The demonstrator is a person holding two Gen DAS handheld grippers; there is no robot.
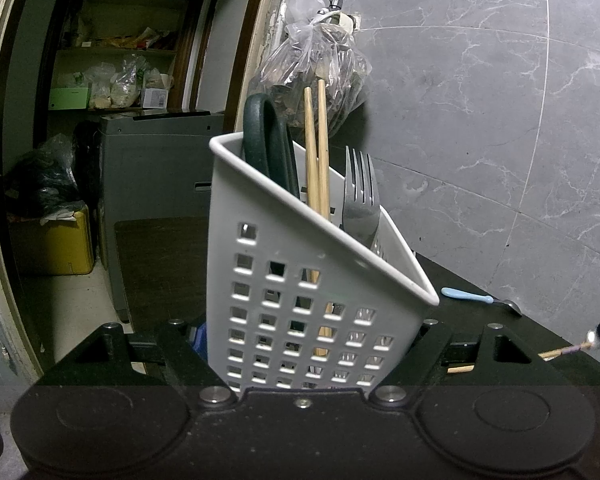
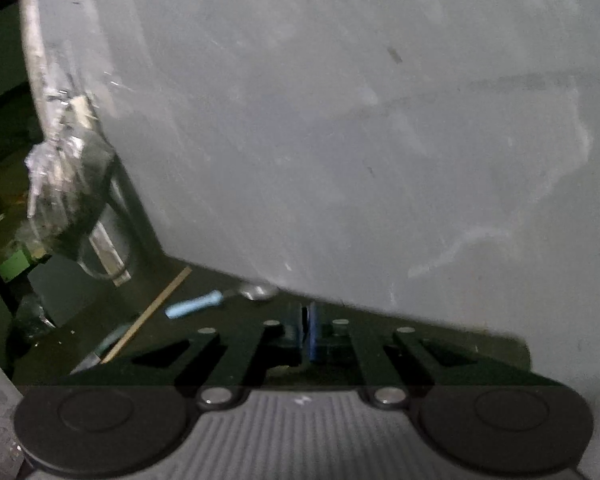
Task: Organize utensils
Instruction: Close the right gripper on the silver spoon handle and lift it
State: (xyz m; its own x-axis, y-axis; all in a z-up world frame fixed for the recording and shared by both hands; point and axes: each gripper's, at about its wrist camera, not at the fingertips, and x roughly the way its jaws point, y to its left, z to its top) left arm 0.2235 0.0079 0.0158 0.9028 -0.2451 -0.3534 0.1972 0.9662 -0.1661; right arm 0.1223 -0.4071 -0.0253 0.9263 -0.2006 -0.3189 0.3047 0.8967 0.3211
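Black table [image 1: 480, 292] against grey marble wall [image 1: 480, 100], left tongs [image 1: 300, 344] clamping white caddy [image 1: 300, 280], right tongs [image 2: 309, 330] clenched empty

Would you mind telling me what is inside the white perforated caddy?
Standing in the white caddy are a dark green handle, two wooden chopsticks and a metal fork. Their lower ends are mostly hidden behind the caddy's wall, so anything lying at the bottom cannot be seen.

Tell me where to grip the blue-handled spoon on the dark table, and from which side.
Grip the blue-handled spoon by its blue handle, coming from above with the claw across it. It lies flat on the dark table, so only its top and sides are free; the handle is straight and thicker than the metal bowl near the wall.
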